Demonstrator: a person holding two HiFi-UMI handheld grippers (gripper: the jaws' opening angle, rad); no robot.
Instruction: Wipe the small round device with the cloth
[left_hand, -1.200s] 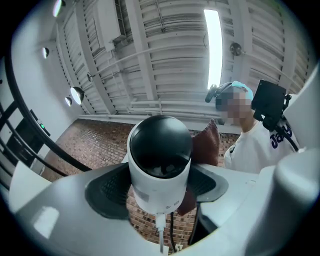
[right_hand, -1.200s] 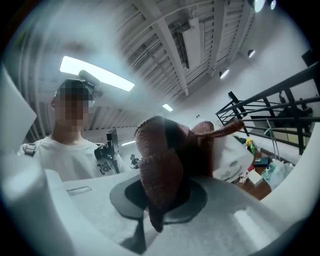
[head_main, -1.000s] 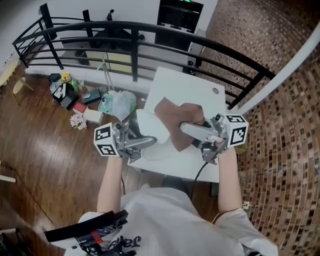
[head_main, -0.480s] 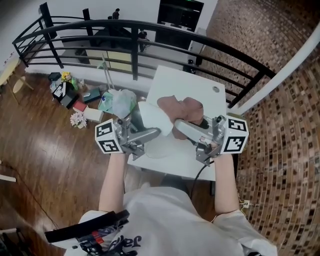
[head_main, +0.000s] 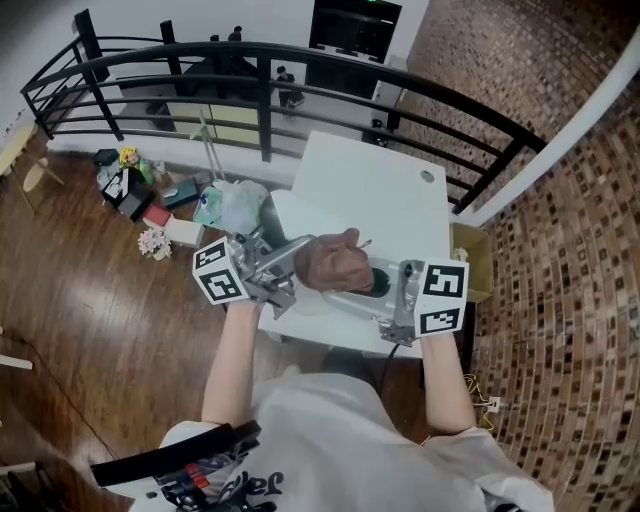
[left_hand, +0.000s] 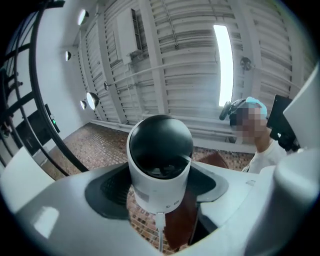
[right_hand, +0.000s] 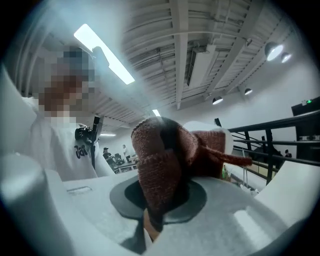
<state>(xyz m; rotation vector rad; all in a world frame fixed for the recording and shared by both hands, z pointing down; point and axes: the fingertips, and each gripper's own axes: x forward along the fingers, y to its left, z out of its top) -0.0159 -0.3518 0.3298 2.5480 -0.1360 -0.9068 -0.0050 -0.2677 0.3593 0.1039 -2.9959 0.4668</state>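
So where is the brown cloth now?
Head view, centre: the brown knitted cloth, held in the right tool, rests against the white round device in the left tool.

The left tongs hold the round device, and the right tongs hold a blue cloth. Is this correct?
No. The cloth in the right tongs is brown, not blue; the right gripper view shows it. The left tongs do hold the device.

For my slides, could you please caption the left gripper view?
Left gripper clamps the white, black-domed device; brown cloth shows behind it.
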